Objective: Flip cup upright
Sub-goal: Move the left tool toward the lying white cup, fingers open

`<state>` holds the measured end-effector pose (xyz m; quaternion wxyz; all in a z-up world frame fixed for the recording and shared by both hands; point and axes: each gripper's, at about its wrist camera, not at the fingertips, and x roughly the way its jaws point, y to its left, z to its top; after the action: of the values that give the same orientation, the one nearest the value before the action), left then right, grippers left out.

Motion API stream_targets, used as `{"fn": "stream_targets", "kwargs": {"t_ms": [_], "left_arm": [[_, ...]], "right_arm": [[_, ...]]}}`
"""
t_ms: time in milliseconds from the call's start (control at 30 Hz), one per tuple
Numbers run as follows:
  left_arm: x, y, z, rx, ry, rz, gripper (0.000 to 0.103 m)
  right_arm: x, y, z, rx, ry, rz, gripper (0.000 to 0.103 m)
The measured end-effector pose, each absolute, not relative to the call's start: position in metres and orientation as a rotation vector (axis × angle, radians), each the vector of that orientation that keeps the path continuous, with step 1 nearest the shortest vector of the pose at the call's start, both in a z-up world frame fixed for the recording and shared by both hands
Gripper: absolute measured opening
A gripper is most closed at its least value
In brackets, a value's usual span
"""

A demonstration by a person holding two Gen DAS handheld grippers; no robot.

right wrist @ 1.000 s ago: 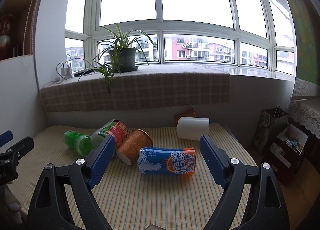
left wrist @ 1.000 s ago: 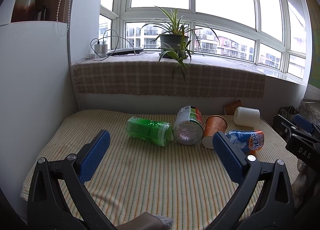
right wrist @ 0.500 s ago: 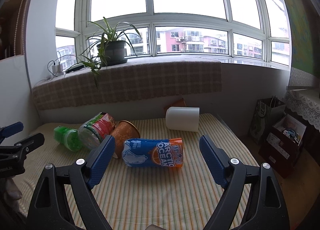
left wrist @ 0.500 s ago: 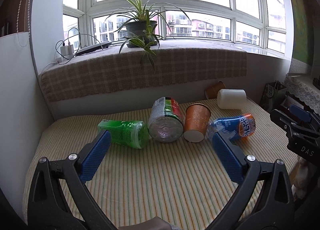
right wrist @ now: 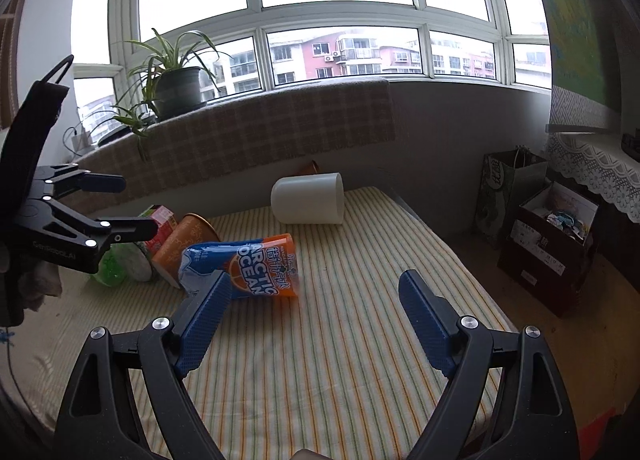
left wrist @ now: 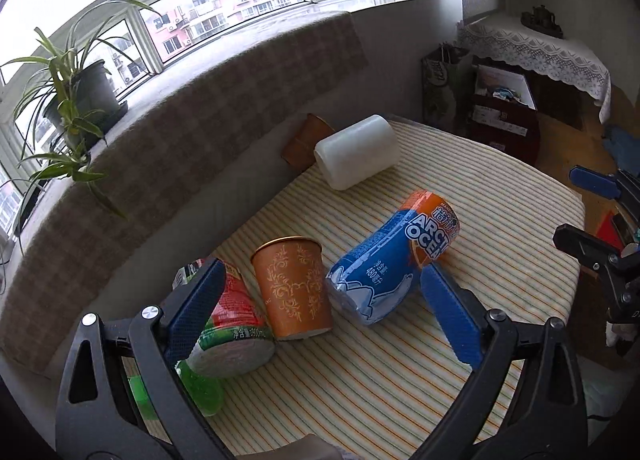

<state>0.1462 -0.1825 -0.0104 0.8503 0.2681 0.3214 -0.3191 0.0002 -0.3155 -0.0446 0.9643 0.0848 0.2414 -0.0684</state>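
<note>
An orange paper cup [left wrist: 294, 290] with a gold pattern lies on its side on the striped cloth, its base toward me and its mouth pointing away. My left gripper [left wrist: 320, 312] is open and empty, tilted, hovering just above and before the cup. In the right wrist view the cup [right wrist: 185, 246] lies at mid left, and the left gripper [right wrist: 120, 204] hangs over it. My right gripper [right wrist: 316, 324] is open and empty, low over the cloth, to the right of the cup.
A blue and orange Arctic Ocean bottle [left wrist: 394, 266] lies right of the cup, a red and green bottle [left wrist: 230, 326] left of it, a green bottle [left wrist: 200, 390] below. A white cup [left wrist: 356, 152] and a brown cup [left wrist: 306, 138] lie by the wall. Bags stand off the table's right edge [right wrist: 452, 252].
My left gripper has moved forward and right, dropped toward the orange cup and rolled to one side. My right gripper has shifted slightly right and tilted. Nothing on the cloth has moved.
</note>
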Motion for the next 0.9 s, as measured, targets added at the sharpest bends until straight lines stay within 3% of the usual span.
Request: {"fn": "stream_targets", "kwargs": {"t_ms": [500,900], "left_arm": [[0.234,-0.318,-0.041,0.976,0.788,-0.795,0.1],[0.265,-0.379,-0.091,1.244,0.839,-0.798,0.1]], "right_arm": [[0.005,-0.368,-0.08,0.259,0.58,-0.151,0.086],[0.012,-0.408,-0.094,0.342,0.599,-0.158,0.085]]}}
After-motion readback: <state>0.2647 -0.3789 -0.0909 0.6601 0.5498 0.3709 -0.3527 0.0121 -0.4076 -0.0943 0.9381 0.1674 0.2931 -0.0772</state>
